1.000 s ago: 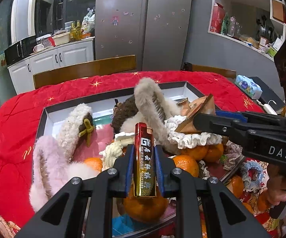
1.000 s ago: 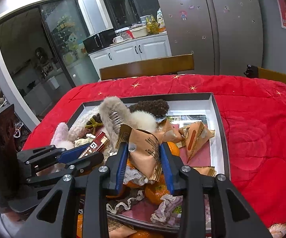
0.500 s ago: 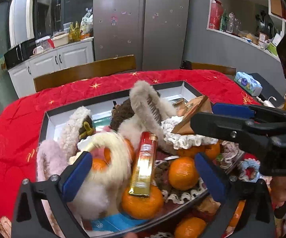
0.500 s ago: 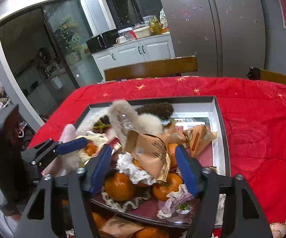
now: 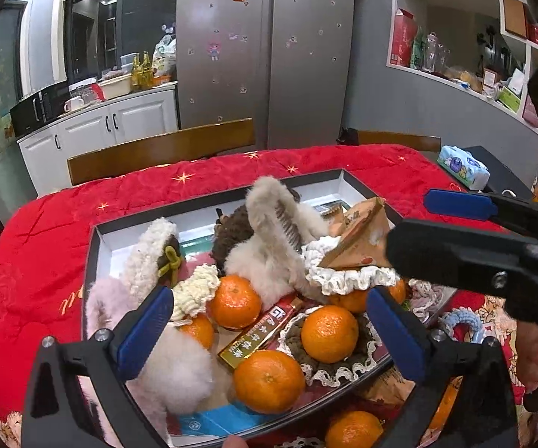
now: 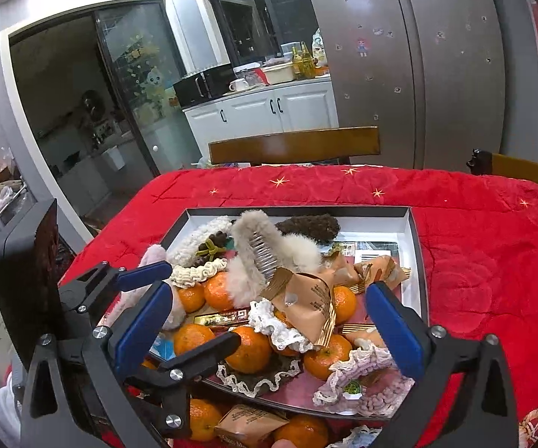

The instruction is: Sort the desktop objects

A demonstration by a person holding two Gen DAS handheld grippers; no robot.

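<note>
Release step: left gripper [image 5: 269, 326] spread wide w/ nothing held, red-gold lighter [image 5: 259, 330] lying among tangerines in tray [image 5: 93, 246]; right gripper [image 6: 267, 326] jaws opening, brown snack packet [image 6: 308, 298] dropped between, untouched. Next: pick another item.

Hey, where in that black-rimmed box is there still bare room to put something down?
Bare white floor shows along the far wall of the black-rimmed box, between the cream knitted hair band and the dark brown fuzzy clip. The red quilted cloth beyond the right rim is clear too. The near half is packed: oranges, lace scrunchies, the brown paper packet and the red-gold lighter.
</note>
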